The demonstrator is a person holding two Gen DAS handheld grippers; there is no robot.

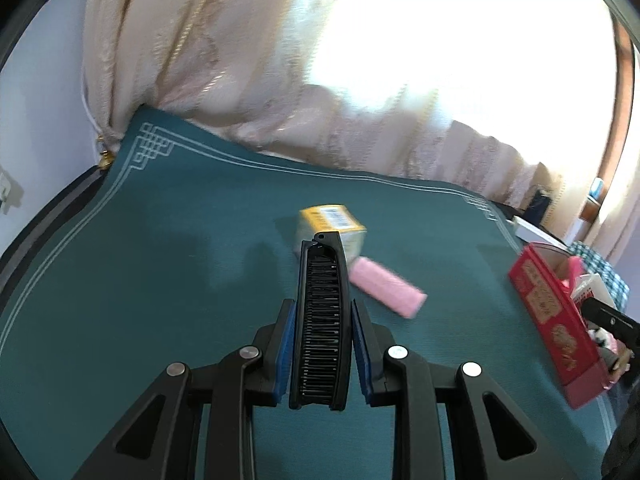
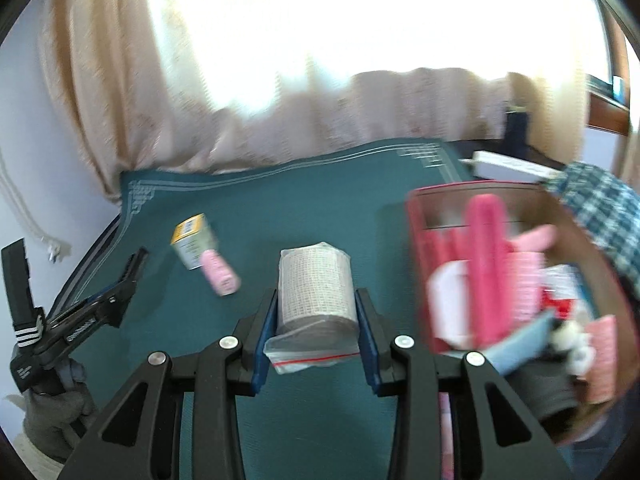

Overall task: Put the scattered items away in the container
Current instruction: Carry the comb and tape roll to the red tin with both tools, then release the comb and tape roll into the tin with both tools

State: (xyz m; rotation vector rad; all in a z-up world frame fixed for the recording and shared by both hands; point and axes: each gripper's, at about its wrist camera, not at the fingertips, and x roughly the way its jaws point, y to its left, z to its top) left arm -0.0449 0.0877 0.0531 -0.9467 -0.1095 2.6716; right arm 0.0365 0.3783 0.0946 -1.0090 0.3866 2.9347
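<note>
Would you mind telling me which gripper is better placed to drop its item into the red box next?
Right. The right gripper holds the bagged gauze roll close beside the red box; the left gripper, clamping the black comb, looks farther from it.

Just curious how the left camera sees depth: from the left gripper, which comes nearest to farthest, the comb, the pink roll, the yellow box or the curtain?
1. Comb, clamped in the left gripper.
2. Pink roll, just right of the comb's tip.
3. Yellow box, behind the tip.
4. Curtain, beyond the mat's far edge.
</note>
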